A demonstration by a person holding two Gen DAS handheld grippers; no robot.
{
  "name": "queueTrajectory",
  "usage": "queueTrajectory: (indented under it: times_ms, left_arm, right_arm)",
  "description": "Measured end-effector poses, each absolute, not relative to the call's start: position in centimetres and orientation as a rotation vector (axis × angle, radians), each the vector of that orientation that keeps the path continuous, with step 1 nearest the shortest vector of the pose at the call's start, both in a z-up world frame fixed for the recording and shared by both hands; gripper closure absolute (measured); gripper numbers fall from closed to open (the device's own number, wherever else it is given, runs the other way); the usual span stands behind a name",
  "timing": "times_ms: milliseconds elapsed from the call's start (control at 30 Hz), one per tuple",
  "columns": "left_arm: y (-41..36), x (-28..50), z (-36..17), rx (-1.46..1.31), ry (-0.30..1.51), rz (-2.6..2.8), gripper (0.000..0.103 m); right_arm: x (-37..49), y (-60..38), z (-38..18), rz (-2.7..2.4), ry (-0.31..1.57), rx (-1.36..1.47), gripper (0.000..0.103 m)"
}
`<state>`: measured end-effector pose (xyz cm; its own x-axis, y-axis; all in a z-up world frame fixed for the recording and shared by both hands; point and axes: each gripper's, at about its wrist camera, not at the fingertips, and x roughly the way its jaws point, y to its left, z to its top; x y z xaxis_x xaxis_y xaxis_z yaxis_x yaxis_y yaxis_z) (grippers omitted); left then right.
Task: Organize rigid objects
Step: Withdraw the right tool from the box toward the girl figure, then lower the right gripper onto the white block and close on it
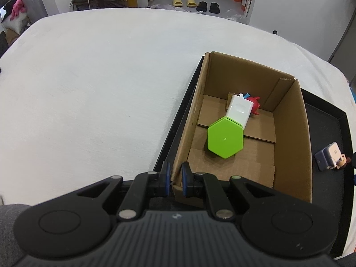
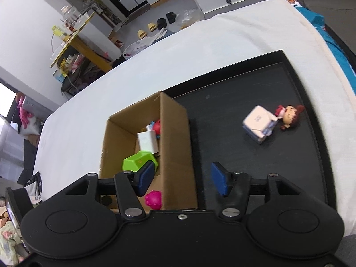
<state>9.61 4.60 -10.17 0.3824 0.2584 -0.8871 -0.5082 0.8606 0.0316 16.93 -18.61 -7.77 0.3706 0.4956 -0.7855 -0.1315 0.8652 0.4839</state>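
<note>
A cardboard box [image 1: 289,120] stands on a black tray [image 2: 233,146]. In it lie a green hexagonal piece [image 1: 225,139], a white block [image 1: 239,110] and a red toy [image 1: 254,105]; the right wrist view also shows a pink toy [image 2: 153,199] in the box [image 2: 175,138]. My left gripper [image 1: 175,175] is shut on the box's near corner wall. My right gripper [image 2: 182,179] is open and empty above the box's right wall. A small white-and-blue block [image 2: 258,123] and a doll figure [image 2: 289,115] lie on the tray to the right.
The tray sits on a white cloth-covered table [image 1: 93,84]. Beyond the table's far edge are slippers [image 1: 195,4] on the floor, a yellow shelf [image 2: 73,42] and room clutter.
</note>
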Motion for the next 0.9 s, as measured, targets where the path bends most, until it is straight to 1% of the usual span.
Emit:
queueTrajectory:
  times_ms: [267,567,900]
  left_arm:
    - [4.0,10.0,-10.2,-0.22,1.083,0.519,0.093]
    - [3.4,10.3,-10.3,-0.184,1.092,0.542,0.093]
    - [3.0,10.5,-10.3,-0.162,1.096,0.566,0.092]
  right_arm:
    - [17.3,-21.2,-9.3,0.38,1.128,0.403,0.038]
    - [18.1,-23.8,-10.7,0.325,1.122,0.429,0.037]
    - [20.0,-24.0,-12.4,0.273,1.131,0.467,0.037]
